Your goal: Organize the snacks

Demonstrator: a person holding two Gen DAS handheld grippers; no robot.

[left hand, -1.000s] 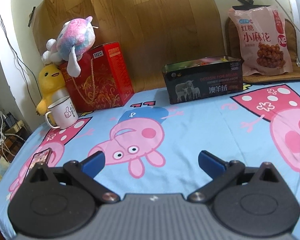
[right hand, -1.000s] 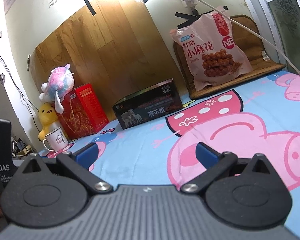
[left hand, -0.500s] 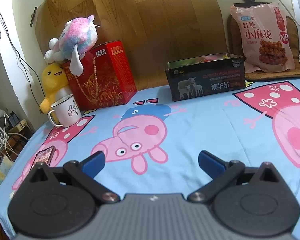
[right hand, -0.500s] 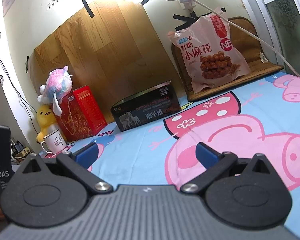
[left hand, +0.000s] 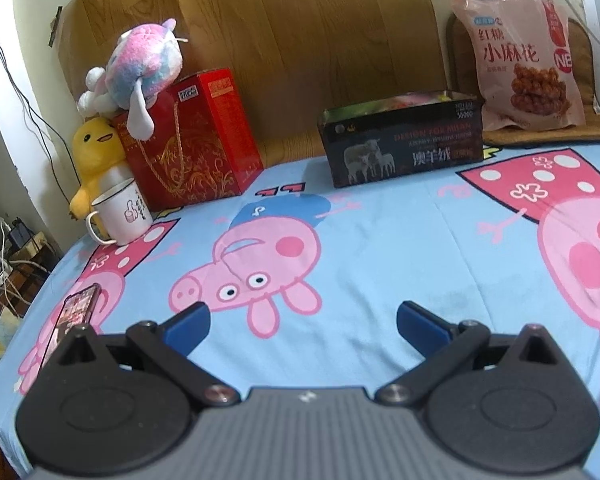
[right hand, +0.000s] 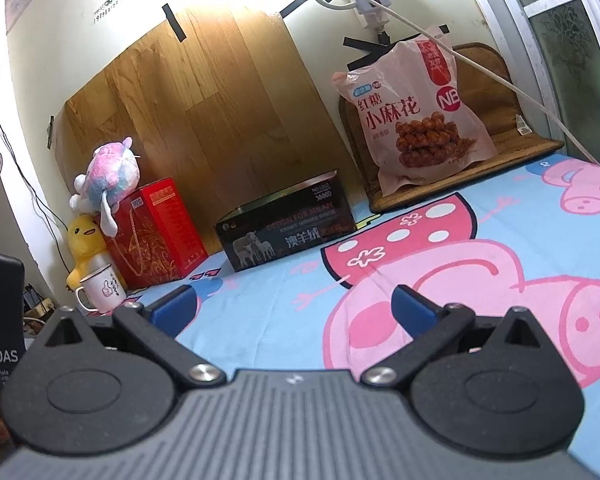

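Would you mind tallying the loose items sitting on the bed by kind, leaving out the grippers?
Snack bags: 1, pink snack bag
Boxes: 2, red gift box, black box
Plush toys: 2, pastel plush, yellow duck
Mugs: 1, white mug
Phones: 1, phone
Total: 7

Wood panel (right hand: 204, 120) taped to cream wall (right hand: 80, 40), window (right hand: 572, 40) right

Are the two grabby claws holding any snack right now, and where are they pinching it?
No. The left gripper and the right gripper are both open and empty above the bedsheet. The snack bag leans untouched at the back.
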